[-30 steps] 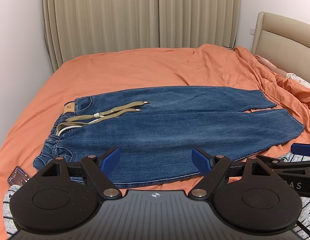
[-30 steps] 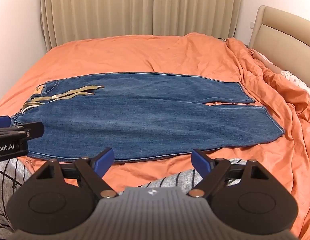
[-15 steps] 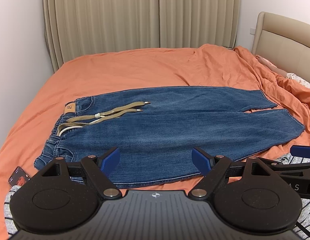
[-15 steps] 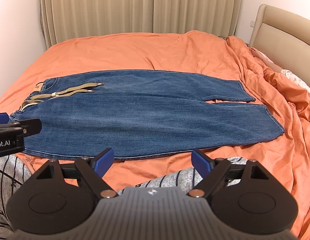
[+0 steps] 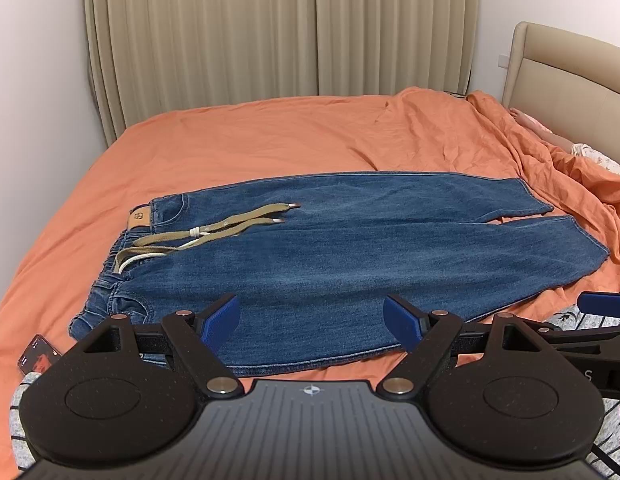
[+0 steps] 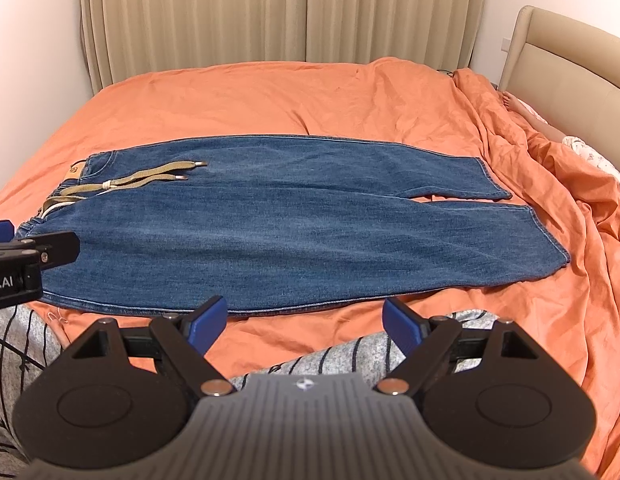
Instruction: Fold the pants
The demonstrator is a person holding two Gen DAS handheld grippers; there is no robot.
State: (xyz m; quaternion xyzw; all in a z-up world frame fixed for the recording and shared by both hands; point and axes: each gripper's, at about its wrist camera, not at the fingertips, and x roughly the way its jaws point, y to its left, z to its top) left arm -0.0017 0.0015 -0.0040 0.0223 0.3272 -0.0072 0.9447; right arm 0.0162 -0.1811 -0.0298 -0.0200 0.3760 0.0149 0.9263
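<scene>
Blue denim pants (image 5: 350, 256) lie flat, unfolded, waistband left, legs side by side, tan drawstring (image 5: 213, 228) loose on top.

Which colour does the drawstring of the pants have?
The drawstring is khaki-olive, tied with a thin white cord; the left wrist view shows it best.

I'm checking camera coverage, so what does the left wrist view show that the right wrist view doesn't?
Only the left view shows a phone on the bed near the waistband. Only the right view shows the whole near hem of the jeans and the striped grey fabric below it. Both show the jeans flat on the orange sheet, drawstrings, curtains, headboard, and an open hand-held gripper.
</scene>
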